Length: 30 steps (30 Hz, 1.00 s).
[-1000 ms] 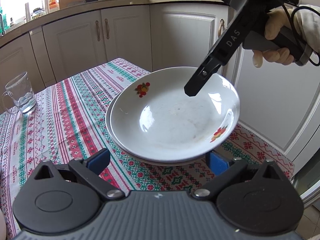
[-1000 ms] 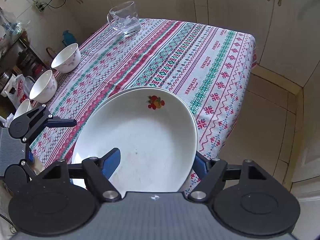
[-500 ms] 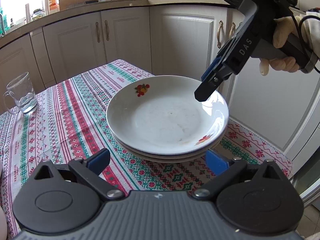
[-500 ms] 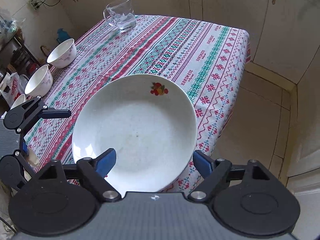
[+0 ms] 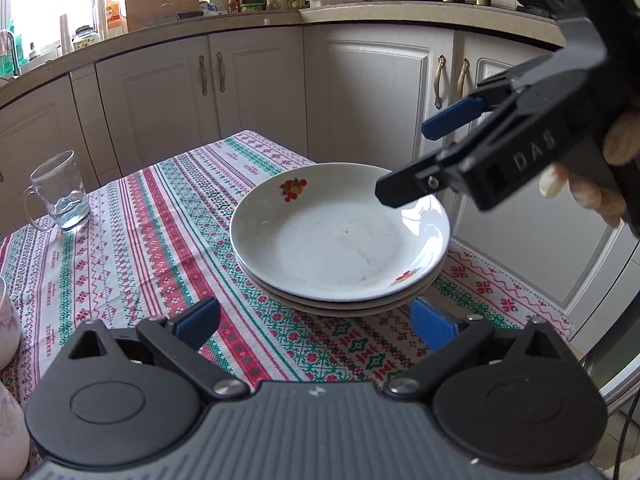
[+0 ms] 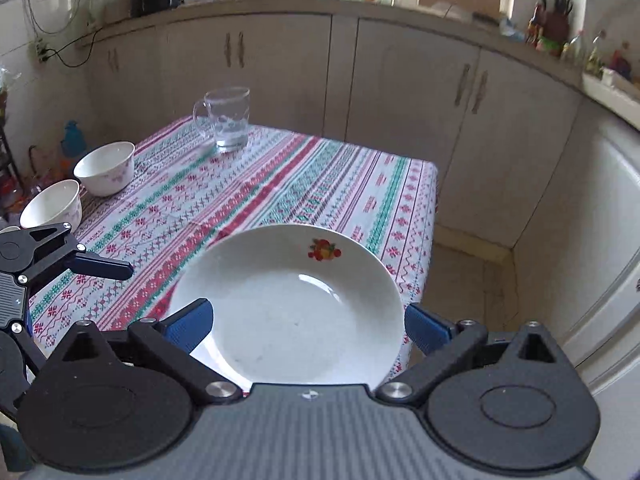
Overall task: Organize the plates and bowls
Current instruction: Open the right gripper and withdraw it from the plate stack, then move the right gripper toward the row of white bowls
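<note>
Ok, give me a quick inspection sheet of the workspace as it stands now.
Surface: table under a striped cloth.
Job's things: plates stacked near the table's corner; two bowls at the far edge.
Clutter: glass mug with a little water.
Grippers: left gripper open, short of the stack; right gripper open above it, holding nothing.
Cables: one on the far wall.
Surroundings: cabinets, crowded counter.

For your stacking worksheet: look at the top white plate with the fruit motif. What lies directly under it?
Under the top plate, the rims of two more white plates show, stacked on the striped tablecloth. Their faces are covered, so any motifs cannot be seen.
</note>
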Each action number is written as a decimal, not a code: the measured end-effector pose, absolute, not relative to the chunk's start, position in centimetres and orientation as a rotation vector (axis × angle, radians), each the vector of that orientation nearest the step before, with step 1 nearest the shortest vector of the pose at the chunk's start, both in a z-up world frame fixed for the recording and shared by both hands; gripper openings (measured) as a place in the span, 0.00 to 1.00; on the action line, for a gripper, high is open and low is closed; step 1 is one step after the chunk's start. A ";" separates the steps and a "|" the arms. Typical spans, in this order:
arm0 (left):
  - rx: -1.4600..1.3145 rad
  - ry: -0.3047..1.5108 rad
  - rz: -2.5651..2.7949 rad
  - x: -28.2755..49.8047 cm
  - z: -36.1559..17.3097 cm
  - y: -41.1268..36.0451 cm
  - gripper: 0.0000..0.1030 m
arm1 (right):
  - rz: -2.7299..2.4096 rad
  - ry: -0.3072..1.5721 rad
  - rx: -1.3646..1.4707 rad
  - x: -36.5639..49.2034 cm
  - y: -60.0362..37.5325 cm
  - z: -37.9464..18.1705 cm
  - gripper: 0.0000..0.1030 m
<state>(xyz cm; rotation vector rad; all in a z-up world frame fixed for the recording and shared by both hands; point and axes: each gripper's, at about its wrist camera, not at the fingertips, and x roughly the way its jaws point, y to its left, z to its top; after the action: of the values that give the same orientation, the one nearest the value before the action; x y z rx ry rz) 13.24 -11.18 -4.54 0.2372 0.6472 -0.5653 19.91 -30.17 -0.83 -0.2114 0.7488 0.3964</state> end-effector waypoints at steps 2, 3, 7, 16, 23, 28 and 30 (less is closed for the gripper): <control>0.239 0.647 -0.564 12.9 -4.4 -10.8 0.98 | 0.392 0.711 -0.210 18.6 -29.2 -0.7 1.00; 0.241 0.649 -0.560 12.7 -4.3 -10.7 0.98 | 0.400 0.701 -0.204 18.0 -28.9 -0.6 1.00; 0.238 0.654 -0.553 11.8 -4.0 -9.8 0.98 | 0.397 0.640 -0.223 15.7 -27.1 -0.5 1.00; 0.239 0.638 -0.514 9.1 -2.9 -7.4 0.98 | 0.438 0.646 -0.108 13.9 -24.8 -0.5 1.00; 0.238 0.624 -0.450 6.9 -2.1 -4.3 0.98 | 0.495 0.597 -0.204 11.6 -21.7 -0.3 1.00; 0.235 0.614 -0.410 5.2 -1.9 -1.8 0.98 | 0.524 0.573 -0.277 10.5 -19.1 -0.4 1.00; 0.231 0.611 -0.388 4.4 -1.9 -0.8 0.98 | 0.538 0.560 -0.292 10.1 -18.1 -0.4 1.00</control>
<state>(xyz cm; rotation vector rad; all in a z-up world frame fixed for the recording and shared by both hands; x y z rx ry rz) 4.42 -0.78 -1.89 0.2305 0.6114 -0.3879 10.11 -18.07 -0.40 -0.2916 0.5603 0.5382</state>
